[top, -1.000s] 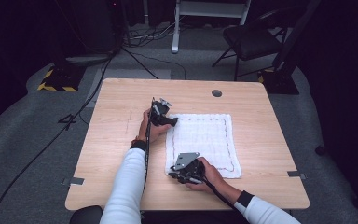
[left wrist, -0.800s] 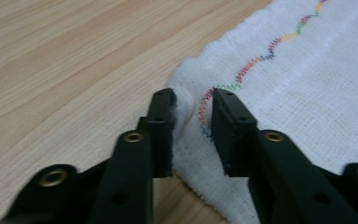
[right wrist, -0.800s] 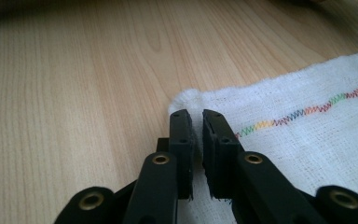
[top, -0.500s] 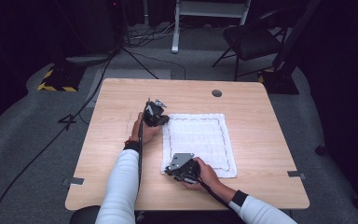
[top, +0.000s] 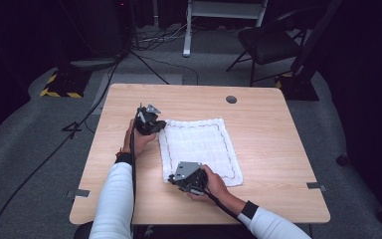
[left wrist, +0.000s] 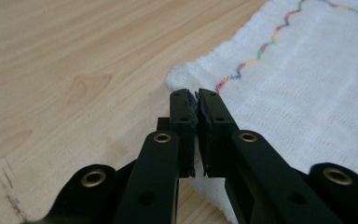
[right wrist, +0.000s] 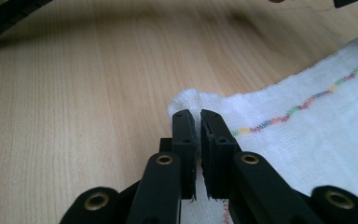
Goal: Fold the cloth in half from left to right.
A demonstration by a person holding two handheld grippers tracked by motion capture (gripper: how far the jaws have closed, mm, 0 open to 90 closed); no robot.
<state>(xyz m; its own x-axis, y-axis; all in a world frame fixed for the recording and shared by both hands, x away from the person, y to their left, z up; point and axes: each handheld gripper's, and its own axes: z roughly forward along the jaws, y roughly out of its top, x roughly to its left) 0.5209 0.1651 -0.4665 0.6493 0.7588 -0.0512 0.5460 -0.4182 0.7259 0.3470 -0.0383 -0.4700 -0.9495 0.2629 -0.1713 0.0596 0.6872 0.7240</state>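
Left gripper view – black fingers (left wrist: 197, 100) pinching soft woven white cloth (left wrist: 307, 88) corner, right gripper (right wrist: 197, 116) likewise, woodgrain table (left wrist: 74, 56)

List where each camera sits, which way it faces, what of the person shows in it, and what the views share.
High view: above the person's side, looking forward and down on the table; both white-sleeved forearms, left gripper, right gripper.
Left gripper view: rides the left gripper, looking along its shut jaws at a cloth corner.
Right gripper view: rides the right gripper, jaws shut at another corner.
Shared: the white cloth with zigzag stitching on the wooden table.
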